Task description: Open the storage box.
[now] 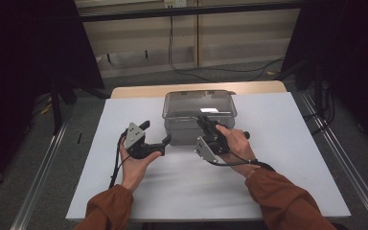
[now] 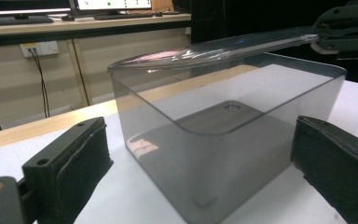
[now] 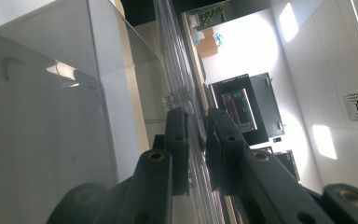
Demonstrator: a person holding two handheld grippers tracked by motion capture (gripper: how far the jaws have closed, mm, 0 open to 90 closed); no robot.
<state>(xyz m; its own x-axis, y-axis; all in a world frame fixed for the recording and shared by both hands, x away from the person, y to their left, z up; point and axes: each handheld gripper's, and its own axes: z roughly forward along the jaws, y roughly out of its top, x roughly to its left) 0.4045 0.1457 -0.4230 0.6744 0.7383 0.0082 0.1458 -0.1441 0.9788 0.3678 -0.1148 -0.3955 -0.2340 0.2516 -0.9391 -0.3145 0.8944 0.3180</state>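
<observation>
Clamping lid (image 3: 179,70) edge: right claw (image 3: 196,135); left claw (image 2: 196,158) gaping beside box (image 2: 223,154).

A white table top (image 1: 278,158) on a wooden table stands on grey floor (image 1: 359,158). At the far side a beige panelled wall (image 1: 239,33) has black cables (image 1: 172,52) hanging down. Dark curtains (image 1: 24,52) flank left and right; metal rails (image 1: 43,172) run alongside

Box (image 1: 199,115) on table (image 1: 278,163), lid (image 1: 196,98) above, left claw (image 1: 157,132) beside.
</observation>
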